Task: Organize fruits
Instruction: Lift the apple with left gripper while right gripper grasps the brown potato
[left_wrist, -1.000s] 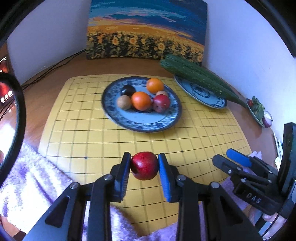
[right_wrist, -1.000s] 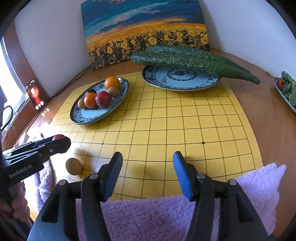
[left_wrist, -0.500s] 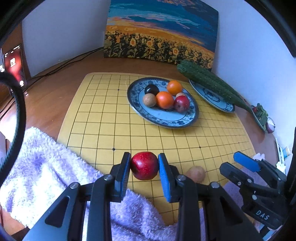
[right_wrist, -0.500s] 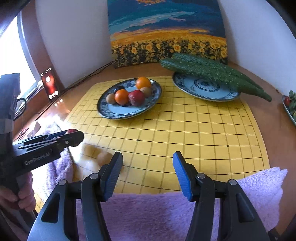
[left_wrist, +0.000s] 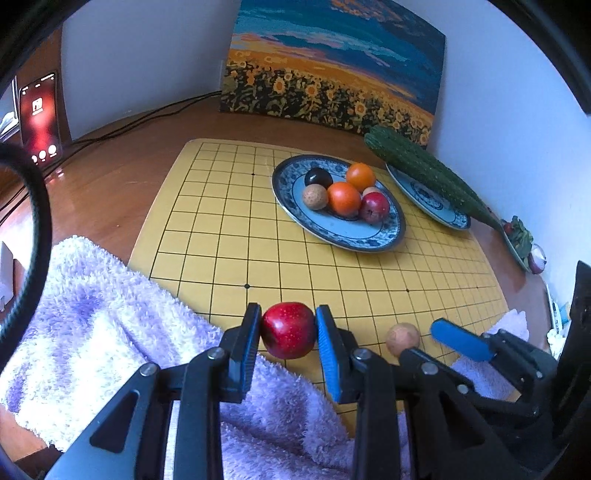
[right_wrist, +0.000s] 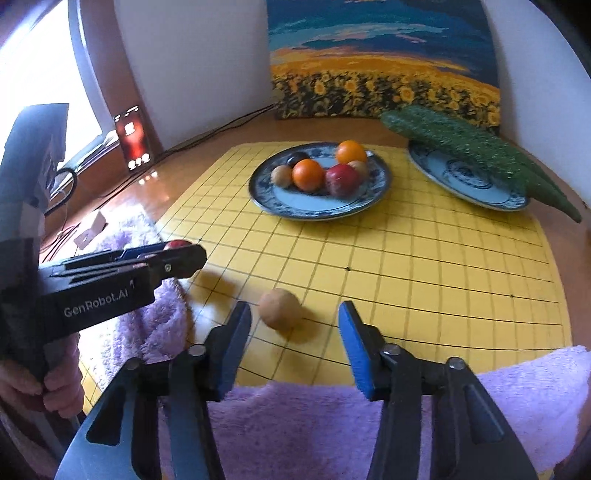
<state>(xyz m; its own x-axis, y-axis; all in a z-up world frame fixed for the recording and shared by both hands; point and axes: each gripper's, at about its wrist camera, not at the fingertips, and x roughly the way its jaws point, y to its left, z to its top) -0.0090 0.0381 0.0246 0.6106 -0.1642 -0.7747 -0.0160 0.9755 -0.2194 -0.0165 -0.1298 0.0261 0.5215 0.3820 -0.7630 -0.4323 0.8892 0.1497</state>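
My left gripper (left_wrist: 288, 332) is shut on a red apple (left_wrist: 288, 329) and holds it above the near edge of the yellow grid board (left_wrist: 258, 236). It shows from the side in the right wrist view (right_wrist: 177, 254). My right gripper (right_wrist: 295, 332) is open, with a round tan fruit (right_wrist: 279, 308) on the board just ahead of its jaws, towards the left finger. That fruit also shows in the left wrist view (left_wrist: 402, 338). A blue-rimmed plate (left_wrist: 332, 232) farther back holds several fruits: two oranges, a red one, a dark one and tan ones.
A second blue plate (right_wrist: 465, 184) at the back right carries long green cucumbers (right_wrist: 476, 147). A purple towel (left_wrist: 92, 325) lies at the board's near edge. A sunflower painting (left_wrist: 332, 74) leans on the back wall. A phone (left_wrist: 38, 118) stands at the left.
Both grippers have swung left and come nearer each other. The tan fruit now lies close in front of the open right gripper. The left gripper still holds the apple.
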